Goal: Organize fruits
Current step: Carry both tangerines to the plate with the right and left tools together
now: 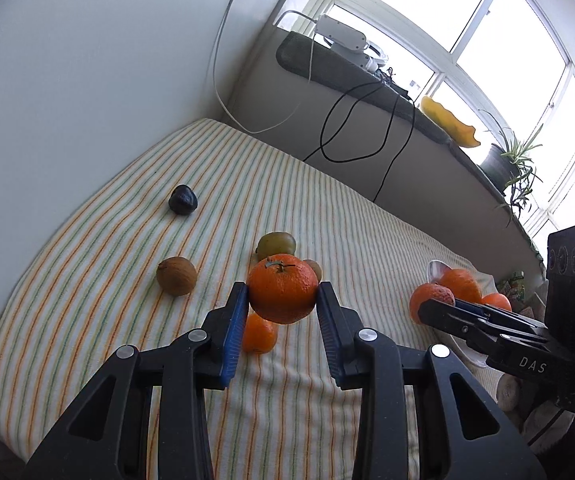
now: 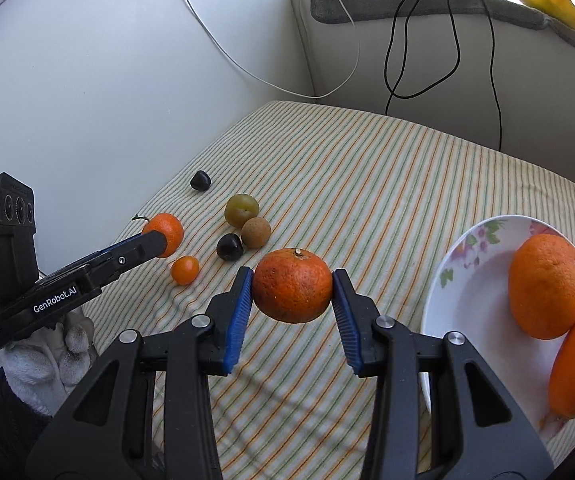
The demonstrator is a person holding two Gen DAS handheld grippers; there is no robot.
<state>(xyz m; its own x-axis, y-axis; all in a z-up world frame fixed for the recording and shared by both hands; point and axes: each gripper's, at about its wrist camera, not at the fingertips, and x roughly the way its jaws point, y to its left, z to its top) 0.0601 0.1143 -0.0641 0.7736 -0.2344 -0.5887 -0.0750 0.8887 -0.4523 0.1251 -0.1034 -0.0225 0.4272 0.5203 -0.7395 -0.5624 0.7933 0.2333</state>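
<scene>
My left gripper [image 1: 282, 295] is clamped on a stemmed tangerine [image 1: 282, 294], its blue pads [image 1: 234, 336] pressing both sides, lifted at the centre of the left wrist view. My right gripper [image 2: 292, 286] likewise holds a darker orange [image 2: 292, 286] off the striped cloth [image 2: 367, 184]. Below the tangerine lies a small kumquat [image 1: 259, 333]; beyond it a green plum [image 1: 276, 243], and to the left a brown fruit [image 1: 176, 275] and a dark one [image 1: 182, 199]. At the right edge of the right wrist view, a flowered plate [image 2: 467, 280] holds two oranges [image 2: 549, 286].
</scene>
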